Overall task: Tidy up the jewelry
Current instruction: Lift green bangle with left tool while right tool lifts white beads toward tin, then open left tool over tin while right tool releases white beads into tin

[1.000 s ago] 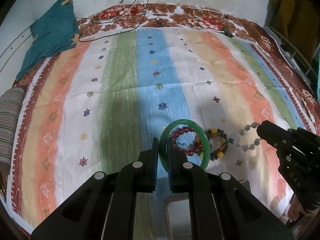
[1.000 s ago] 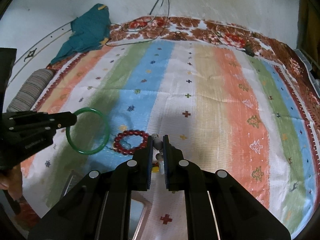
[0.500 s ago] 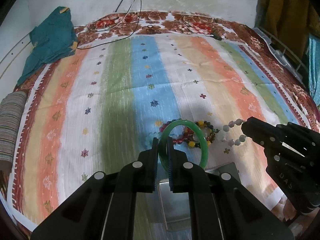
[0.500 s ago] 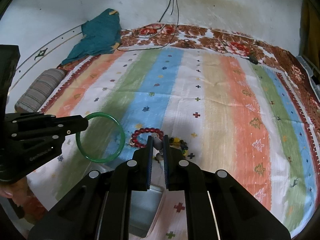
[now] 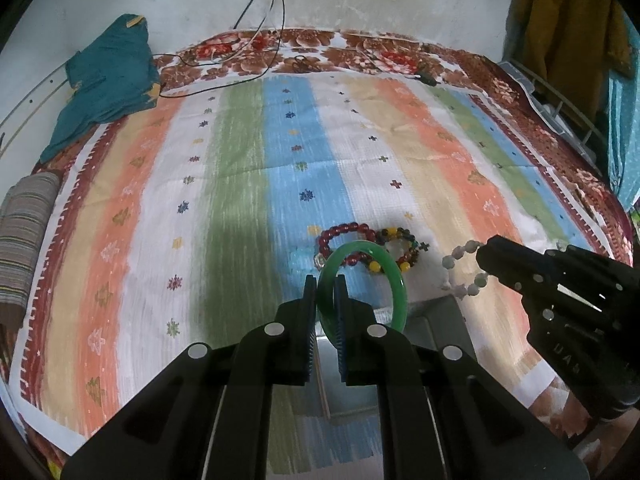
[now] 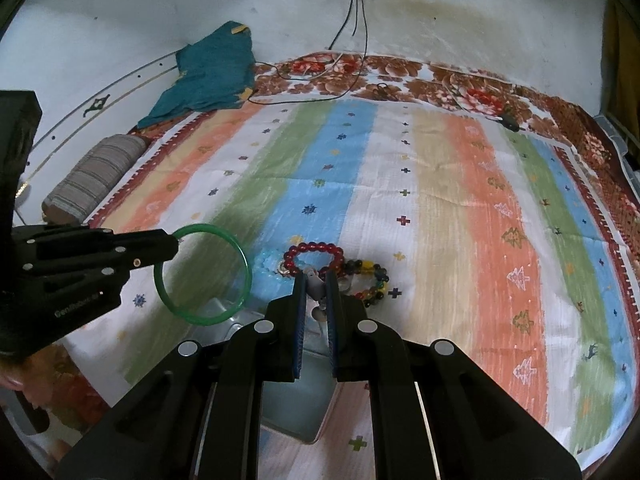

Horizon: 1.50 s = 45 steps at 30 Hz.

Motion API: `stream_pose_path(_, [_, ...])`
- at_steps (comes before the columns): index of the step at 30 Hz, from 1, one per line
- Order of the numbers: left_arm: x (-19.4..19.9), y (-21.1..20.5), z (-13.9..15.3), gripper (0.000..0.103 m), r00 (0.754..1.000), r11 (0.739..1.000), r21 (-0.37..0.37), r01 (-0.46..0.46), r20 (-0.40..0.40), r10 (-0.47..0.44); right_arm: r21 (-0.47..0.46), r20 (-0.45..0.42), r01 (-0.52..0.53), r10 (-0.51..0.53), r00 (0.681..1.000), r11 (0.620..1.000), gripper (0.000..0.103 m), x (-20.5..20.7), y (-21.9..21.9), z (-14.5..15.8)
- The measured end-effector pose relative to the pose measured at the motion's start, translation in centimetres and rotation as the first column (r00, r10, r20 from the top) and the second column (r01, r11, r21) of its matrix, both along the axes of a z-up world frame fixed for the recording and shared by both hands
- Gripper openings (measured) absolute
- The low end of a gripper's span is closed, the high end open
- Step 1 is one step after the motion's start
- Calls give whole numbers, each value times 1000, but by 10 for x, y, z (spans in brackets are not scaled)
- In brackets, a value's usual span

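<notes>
My left gripper (image 5: 324, 282) is shut on a green bangle (image 5: 394, 280) and holds it in the air above a grey metal box (image 5: 444, 332). The bangle also shows in the right wrist view (image 6: 204, 276), at the tip of the left gripper (image 6: 170, 246). My right gripper (image 6: 316, 280) is shut on a pale grey bead bracelet (image 6: 314, 286), which hangs from its tip in the left wrist view (image 5: 464, 270). A red bead bracelet (image 5: 344, 238) and a multicoloured bead bracelet (image 5: 396, 250) lie on the striped cloth (image 5: 240, 184).
The open grey metal box (image 6: 296, 400) sits at the near edge below both grippers. A teal garment (image 5: 108, 80) and a striped pillow (image 5: 24, 224) lie at the left. Cables (image 5: 256, 48) run at the far edge. A rack (image 5: 560, 108) stands at the right.
Both grippers have pulled back towards the near edge and risen, carrying the bangle and the pale bracelet. The grey box has come into view beneath them.
</notes>
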<state>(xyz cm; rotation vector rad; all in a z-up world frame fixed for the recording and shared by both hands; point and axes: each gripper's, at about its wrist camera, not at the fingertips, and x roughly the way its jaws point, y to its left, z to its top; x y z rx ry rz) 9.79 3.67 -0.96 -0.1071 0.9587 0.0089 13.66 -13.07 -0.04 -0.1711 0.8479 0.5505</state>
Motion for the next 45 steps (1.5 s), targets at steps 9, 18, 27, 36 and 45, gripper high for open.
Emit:
stream_pose_path(9, [-11, -6, -4, 8, 1000, 1000, -3, 9, -5, -9, 9, -29, -10, 10, 1000, 1000, 11, -12, -4, -5])
stream_pose_path(18, [-9, -12, -12, 11, 998, 999, -29, 20, -55, -21, 3, -61, -2, 2, 998, 1000, 11, -13, -5, -12])
stream_pose_path(27, [-2, 15, -11, 51, 995, 994, -64, -85, -59, 81, -18, -74, 59, -60, 995, 998, 46, -1, -16, -18])
stream_pose_path(36, [9, 21, -16, 68, 992, 993, -41, -107, -75, 103, -12, -105, 94, -95, 990, 996, 60, 11, -24, -24])
stream_pose_path(45, [16, 26, -14, 84, 989, 990, -28, -135, -57, 134, -24, -105, 97, -99, 990, 995, 72, 15, -24, -25])
